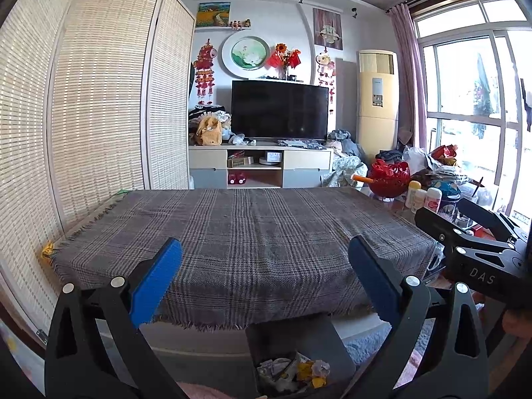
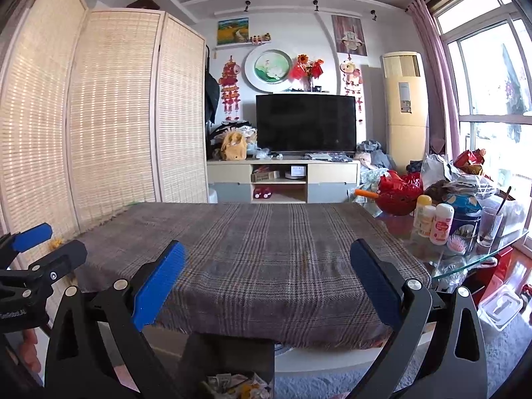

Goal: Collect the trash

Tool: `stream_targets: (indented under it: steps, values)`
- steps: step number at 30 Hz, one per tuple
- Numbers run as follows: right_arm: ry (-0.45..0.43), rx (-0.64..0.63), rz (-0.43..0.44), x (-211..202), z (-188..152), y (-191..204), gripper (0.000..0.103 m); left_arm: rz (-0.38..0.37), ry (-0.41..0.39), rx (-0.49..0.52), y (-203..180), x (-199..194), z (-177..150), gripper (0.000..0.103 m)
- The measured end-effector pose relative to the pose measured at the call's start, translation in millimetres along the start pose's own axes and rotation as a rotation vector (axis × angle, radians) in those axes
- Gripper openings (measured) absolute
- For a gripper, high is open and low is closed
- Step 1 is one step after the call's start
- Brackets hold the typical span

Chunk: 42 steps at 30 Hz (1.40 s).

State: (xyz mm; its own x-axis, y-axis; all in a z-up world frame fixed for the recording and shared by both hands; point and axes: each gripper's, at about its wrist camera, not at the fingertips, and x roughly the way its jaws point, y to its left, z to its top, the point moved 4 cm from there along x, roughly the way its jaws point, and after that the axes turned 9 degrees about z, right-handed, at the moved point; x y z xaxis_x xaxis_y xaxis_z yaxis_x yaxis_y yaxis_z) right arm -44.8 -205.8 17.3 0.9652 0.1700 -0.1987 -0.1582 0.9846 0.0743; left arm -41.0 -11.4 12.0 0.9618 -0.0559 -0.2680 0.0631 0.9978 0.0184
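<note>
Hovering side by side with blue-padded fingers spread wide and gripping nothing, left gripper [image 1: 266, 282] and right gripper [image 2: 267, 286] over a dark bin [image 1: 299, 342] holding crumpled trash [image 1: 292, 370], just before a plaid-covered table [image 1: 239, 229], television [image 1: 279, 109] beyond.

Bright daylight enters through the window [image 1: 472, 99] far right of the jaws, which is blown out to white glare. Both fisheye views bow straight lines strongly at the edges, with dark corners. Focus is sharp; shadows are soft.
</note>
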Motion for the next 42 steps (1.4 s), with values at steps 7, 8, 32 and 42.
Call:
stream_targets:
  steps: [7,8,32,42]
  values:
    - [-0.007,0.002,0.003,-2.9,0.6,-0.3,0.1,-0.008,-0.008,0.008,-2.4,-4.1,1.6,0.095]
    - [-0.009,0.003,0.003,-3.5,0.4,-0.3,0.1,-0.01,-0.009,0.009,-2.8,-4.6,1.7,0.095]
    - [-0.008,0.02,-0.003,-1.8,-4.1,0.4,0.1,-0.02,-0.018,0.016,-5.5,-4.8,2.6,0.095]
    - [-0.011,0.023,-0.006,-2.6,-4.8,1.0,0.1,-0.02,-0.024,0.022,-7.1,-5.6,4.2,0.095]
